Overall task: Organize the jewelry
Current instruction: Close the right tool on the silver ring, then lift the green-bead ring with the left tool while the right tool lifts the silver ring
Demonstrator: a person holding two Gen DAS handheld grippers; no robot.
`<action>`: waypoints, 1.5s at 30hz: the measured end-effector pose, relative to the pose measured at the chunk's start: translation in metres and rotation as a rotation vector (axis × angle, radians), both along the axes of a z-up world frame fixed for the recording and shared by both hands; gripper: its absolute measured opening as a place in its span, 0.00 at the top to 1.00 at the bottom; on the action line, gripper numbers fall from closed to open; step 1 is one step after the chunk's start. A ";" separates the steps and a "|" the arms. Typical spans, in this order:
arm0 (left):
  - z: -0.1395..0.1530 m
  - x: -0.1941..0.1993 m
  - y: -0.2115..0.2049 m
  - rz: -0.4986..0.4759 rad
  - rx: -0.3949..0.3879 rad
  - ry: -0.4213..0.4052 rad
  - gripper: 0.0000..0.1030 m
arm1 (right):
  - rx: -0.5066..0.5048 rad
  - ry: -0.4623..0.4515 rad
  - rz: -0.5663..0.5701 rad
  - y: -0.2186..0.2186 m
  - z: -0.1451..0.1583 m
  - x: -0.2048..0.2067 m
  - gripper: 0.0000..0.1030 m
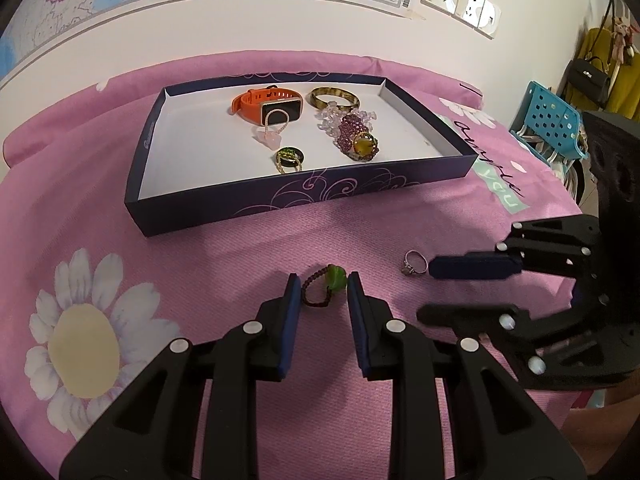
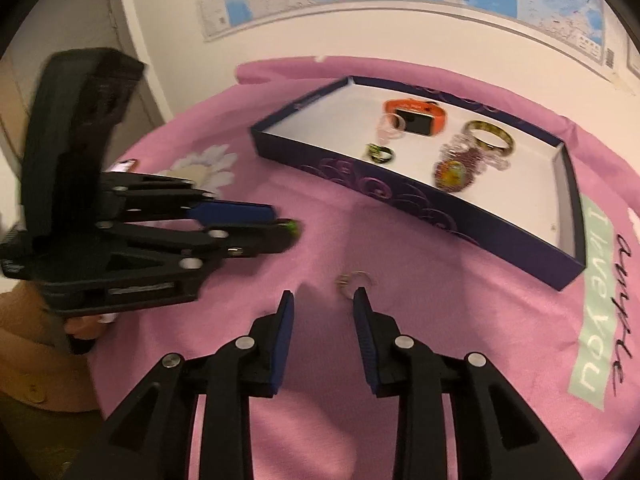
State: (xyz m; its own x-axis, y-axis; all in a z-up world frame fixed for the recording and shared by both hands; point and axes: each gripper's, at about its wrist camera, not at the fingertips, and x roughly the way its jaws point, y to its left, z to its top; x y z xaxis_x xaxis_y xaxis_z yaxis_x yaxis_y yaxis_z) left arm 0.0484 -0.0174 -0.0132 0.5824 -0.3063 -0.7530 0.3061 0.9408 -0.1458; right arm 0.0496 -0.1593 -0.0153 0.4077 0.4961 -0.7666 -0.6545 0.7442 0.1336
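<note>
The green-bead ring point(image 1: 325, 285) on its dark braided band lies on the pink cloth point(image 1: 224, 264), between the parted fingers of the left gripper point(image 1: 323, 292), which stands fairly wide and holds nothing. To take it well, I'd say ease the tips down until they nearly graze the cloth, centre the bead between the pads and close slowly, so the braid doesn't roll away or the fabric bunch up. Just beside it to the right, the silver ring point(image 1: 414, 262) sits near the tip of the right gripper point(image 2: 323, 300), likewise open and empty. Beyond both stands the dark box point(image 1: 280, 200), already holding an orange watch point(image 1: 267, 107), a bangle point(image 1: 334, 97) and beaded pieces. Printed on the cloth I can read "I love you" point(image 2: 596, 308); the cursive word beside it I can't read for certain.
</note>
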 end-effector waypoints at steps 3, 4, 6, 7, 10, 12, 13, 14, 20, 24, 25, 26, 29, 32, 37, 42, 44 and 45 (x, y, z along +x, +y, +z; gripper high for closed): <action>0.000 0.000 0.000 0.000 -0.003 0.000 0.76 | -0.011 -0.022 -0.035 -0.004 0.003 0.005 0.72; 0.000 0.000 0.000 0.001 -0.003 0.000 0.76 | -0.007 -0.019 -0.045 -0.006 0.002 0.010 0.71; 0.000 0.000 0.001 0.002 -0.004 0.001 0.76 | -0.031 -0.024 -0.040 -0.004 0.000 0.014 0.71; 0.000 0.000 0.001 0.002 -0.006 0.002 0.76 | -0.048 -0.029 -0.039 -0.003 -0.003 0.016 0.71; 0.000 0.000 0.002 0.002 -0.009 0.004 0.76 | -0.055 -0.030 -0.035 -0.002 -0.005 0.019 0.71; -0.001 0.000 0.002 0.003 -0.010 0.004 0.76 | -0.065 -0.038 -0.040 -0.001 -0.005 0.018 0.73; -0.001 0.000 0.002 0.002 -0.011 0.005 0.76 | -0.066 -0.038 -0.043 -0.002 -0.005 0.018 0.79; -0.001 0.000 0.002 0.002 -0.011 0.005 0.76 | -0.066 -0.038 -0.044 -0.002 -0.004 0.017 0.82; -0.001 0.000 0.001 0.002 -0.006 0.005 0.76 | -0.081 -0.057 -0.051 0.000 -0.003 0.015 0.61; -0.001 0.000 0.000 0.000 0.000 0.007 0.76 | -0.090 -0.062 -0.036 0.006 -0.004 0.016 0.73; -0.001 0.000 0.000 0.000 0.001 0.007 0.76 | -0.091 -0.064 -0.035 0.007 -0.004 0.016 0.78; -0.001 0.000 0.000 0.002 0.003 0.006 0.76 | -0.092 -0.065 -0.034 0.007 -0.003 0.016 0.82; -0.001 0.000 0.000 0.005 0.007 0.002 0.77 | -0.094 -0.074 -0.036 0.008 -0.003 0.014 0.82; 0.000 -0.001 -0.001 0.008 0.011 -0.003 0.78 | -0.080 -0.069 -0.052 0.004 -0.002 0.015 0.82; 0.002 -0.003 0.000 0.010 0.005 -0.011 0.79 | -0.022 -0.063 -0.077 -0.009 0.005 0.015 0.82; 0.006 -0.005 -0.001 0.004 -0.004 -0.016 0.89 | 0.020 -0.052 -0.088 -0.016 0.009 0.014 0.82; 0.008 -0.007 -0.001 0.003 0.000 -0.025 0.89 | 0.027 -0.052 -0.090 -0.018 0.010 0.013 0.82; 0.009 -0.007 -0.001 0.000 0.001 -0.026 0.89 | 0.027 -0.053 -0.091 -0.019 0.010 0.013 0.82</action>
State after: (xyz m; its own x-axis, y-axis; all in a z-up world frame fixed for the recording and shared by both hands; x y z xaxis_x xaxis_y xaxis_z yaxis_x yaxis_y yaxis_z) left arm 0.0414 -0.0187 -0.0043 0.6021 -0.3059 -0.7375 0.3099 0.9408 -0.1372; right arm 0.0622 -0.1780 -0.0052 0.4917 0.4756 -0.7294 -0.5914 0.7972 0.1211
